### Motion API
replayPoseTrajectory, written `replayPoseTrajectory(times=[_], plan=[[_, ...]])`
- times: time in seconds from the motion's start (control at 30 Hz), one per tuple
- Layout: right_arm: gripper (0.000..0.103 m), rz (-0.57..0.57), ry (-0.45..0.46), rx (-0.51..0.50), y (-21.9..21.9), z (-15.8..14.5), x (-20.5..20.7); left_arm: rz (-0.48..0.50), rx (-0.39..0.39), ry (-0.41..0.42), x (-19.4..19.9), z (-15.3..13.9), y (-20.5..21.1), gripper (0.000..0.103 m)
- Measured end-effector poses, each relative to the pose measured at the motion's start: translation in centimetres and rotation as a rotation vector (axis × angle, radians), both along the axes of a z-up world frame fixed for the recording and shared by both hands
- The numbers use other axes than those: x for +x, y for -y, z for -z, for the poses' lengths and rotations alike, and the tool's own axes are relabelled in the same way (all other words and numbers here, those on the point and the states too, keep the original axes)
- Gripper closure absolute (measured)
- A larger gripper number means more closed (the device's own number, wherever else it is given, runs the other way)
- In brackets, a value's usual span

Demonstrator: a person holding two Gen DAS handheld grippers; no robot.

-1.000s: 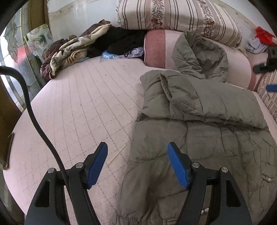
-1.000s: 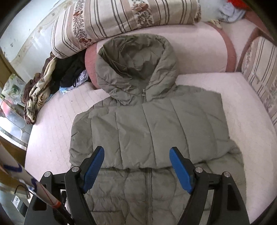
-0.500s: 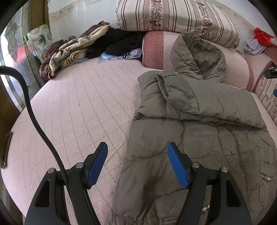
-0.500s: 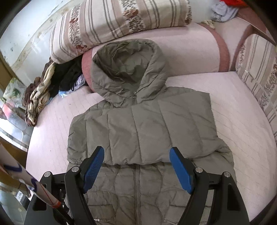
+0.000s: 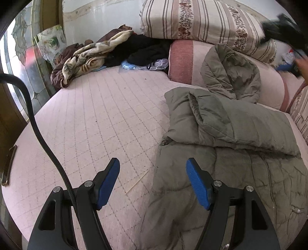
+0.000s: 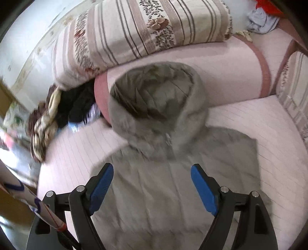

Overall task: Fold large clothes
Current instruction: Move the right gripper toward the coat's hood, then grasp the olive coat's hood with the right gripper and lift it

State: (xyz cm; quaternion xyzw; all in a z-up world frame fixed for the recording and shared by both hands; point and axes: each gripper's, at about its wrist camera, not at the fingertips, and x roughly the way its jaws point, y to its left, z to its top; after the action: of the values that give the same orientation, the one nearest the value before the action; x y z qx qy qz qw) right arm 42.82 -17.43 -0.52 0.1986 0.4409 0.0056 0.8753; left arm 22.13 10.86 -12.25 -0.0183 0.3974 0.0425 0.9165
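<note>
An olive-grey hooded puffer jacket [image 5: 221,173] lies on the pink quilted bed [image 5: 100,123], with both sleeves folded across its chest. Its hood [image 6: 154,103] leans against a pink bolster [image 6: 227,63]. My left gripper [image 5: 153,181] hovers open over the jacket's left edge, nothing between its blue pads. In the blurred right wrist view, my right gripper [image 6: 152,185] hangs above the jacket's chest just below the hood; its jaws are opening and nothing is between them. That gripper also shows as a dark blur [image 5: 283,32] at the upper right of the left wrist view.
A striped floral pillow [image 5: 202,23] rests on the bolster. A heap of blankets and dark clothes [image 5: 107,52] lies at the far left of the bed. A black cable [image 5: 38,130] crosses the left wrist view. More clothes [image 6: 263,17] sit at the far right corner.
The right gripper has moved forward toward the hood, which now looks larger and blurred, and its jaws stand a little wider. The left gripper has barely moved.
</note>
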Motion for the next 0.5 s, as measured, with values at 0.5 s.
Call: replayPoseTrajectory(times=[0.5], plan=[[0.010, 0.165, 0.011, 0.111, -3.5, 3.2, 20.4, -0.007, -0.092, -0.077, 2.7, 2.6, -2.1, 0.032]])
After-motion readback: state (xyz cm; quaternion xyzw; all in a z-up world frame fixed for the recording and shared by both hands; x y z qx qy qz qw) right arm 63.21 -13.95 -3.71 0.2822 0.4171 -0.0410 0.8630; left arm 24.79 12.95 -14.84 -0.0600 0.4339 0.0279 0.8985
